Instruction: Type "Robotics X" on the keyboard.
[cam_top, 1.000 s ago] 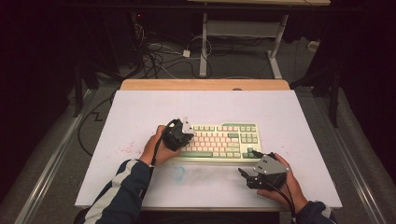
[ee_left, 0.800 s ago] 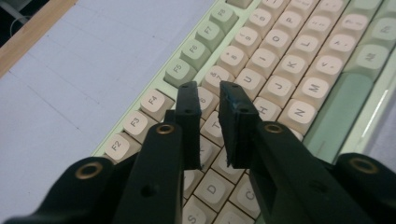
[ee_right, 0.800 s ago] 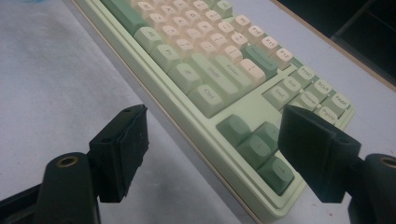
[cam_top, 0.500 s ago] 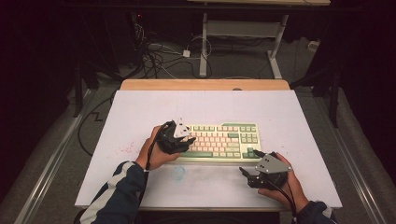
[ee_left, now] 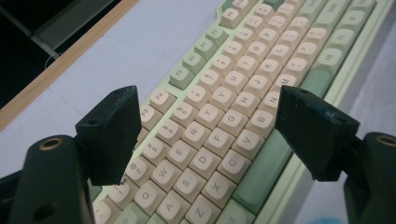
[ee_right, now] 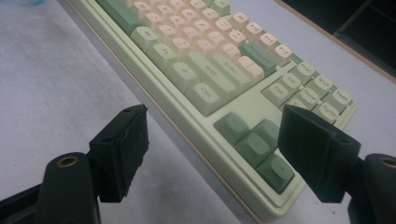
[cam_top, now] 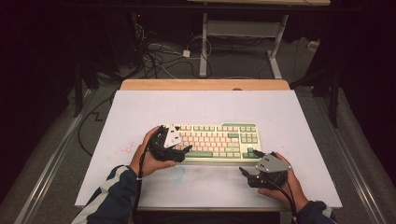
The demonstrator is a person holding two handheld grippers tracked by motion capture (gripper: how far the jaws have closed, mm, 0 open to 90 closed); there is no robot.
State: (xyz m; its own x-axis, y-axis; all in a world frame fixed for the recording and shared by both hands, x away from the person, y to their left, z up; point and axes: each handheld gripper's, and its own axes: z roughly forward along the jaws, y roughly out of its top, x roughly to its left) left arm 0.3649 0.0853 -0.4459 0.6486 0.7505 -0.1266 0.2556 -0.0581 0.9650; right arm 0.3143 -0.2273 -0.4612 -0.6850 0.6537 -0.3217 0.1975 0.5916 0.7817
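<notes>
A person holds two black grippers at either end of a pale green and cream keyboard (cam_top: pixel 219 141) on a white table (cam_top: pixel 140 112).

The keyboard lies flat at the middle of the table, its long side facing the person. The left gripper (cam_top: pixel 180 151) hovers over the keyboard's left end; its jaws have just been opening and now stand wide apart, with cream letter keys below them and nothing pinched between. The right gripper (cam_top: pixel 250 163) sits low on the table just beside the keyboard's near right corner, by the dark green arrow keys (ee_right: pixel 257 142). Its jaws are also spread wide and hold nothing.
</notes>
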